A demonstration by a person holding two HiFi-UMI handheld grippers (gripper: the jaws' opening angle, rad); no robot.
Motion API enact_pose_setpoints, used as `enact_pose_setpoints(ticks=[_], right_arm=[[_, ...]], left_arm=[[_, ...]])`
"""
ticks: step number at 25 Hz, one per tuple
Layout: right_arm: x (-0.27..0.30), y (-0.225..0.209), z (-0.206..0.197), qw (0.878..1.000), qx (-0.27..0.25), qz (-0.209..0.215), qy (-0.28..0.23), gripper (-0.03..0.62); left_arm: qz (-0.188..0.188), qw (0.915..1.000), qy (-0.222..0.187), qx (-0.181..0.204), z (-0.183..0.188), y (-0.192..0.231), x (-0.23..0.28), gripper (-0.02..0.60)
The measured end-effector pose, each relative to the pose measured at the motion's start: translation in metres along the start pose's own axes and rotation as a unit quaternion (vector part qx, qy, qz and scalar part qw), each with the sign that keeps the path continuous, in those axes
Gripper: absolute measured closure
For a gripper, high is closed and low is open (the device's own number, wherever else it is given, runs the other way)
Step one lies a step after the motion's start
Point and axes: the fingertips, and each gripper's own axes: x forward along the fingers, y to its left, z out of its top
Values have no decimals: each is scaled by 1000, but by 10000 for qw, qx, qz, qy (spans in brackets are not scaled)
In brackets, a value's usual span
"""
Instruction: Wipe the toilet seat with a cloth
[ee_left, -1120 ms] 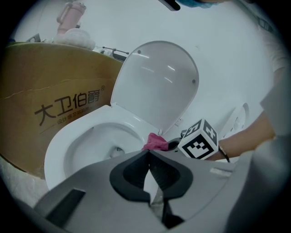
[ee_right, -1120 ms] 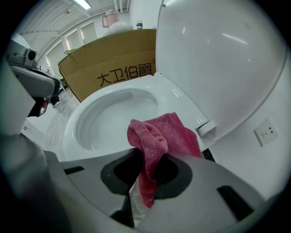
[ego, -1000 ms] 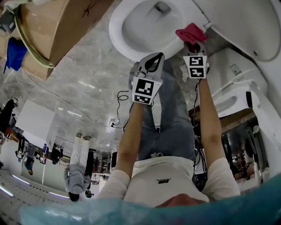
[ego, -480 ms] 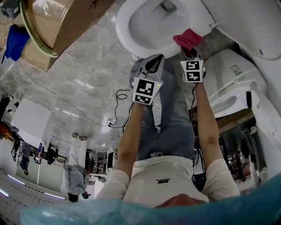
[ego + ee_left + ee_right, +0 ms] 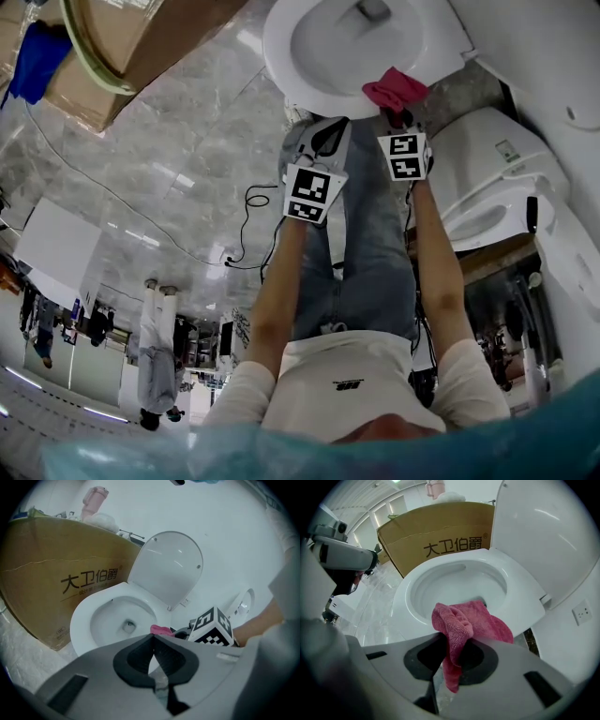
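Two grippers sit side by side in the upper middle of the head view, both aimed at a white toilet. The right gripper [image 5: 451, 644] has its jaws closed on a pink cloth [image 5: 471, 620]. One fold is pinched between the dark pads and a tail hangs below them. The rest of the cloth spreads forward from the jaw tips onto the near edge of the toilet seat [image 5: 520, 590] — the lower right of the ring in the head view. The left gripper [image 5: 153, 641] has its jaws pressed together at the tips, with nothing between them. It hangs just left of the right one, close to the lower edge of the seat in the head view. Whether it touches the seat cannot be told. Inside the seat ring lies the bowl [image 5: 459, 585], and behind it the lid [image 5: 548, 536] stands raised, filling the upper right of the right gripper view. A wall socket [image 5: 582, 612] shows at the right edge of that view, below the lid. A large cardboard box [image 5: 61, 588] with dark printed characters stands just beside the toilet, at the left of the left gripper view, and a pink bottle [image 5: 93, 498] stands on top of it. Grey marble floor [image 5: 187, 150] fills the left of the head view — a dark cable [image 5: 251, 202] lies across it. A second white toilet [image 5: 492, 187] sits at the right of that view.
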Motion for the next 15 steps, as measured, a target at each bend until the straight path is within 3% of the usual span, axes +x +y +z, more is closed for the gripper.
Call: enact_pose_setpoints(ticks=[15], right_arm=[[9,68,6,9988,-378,299,131,540]], left_arm=[[397,9981,-118,-467,-32,34,-41,575]])
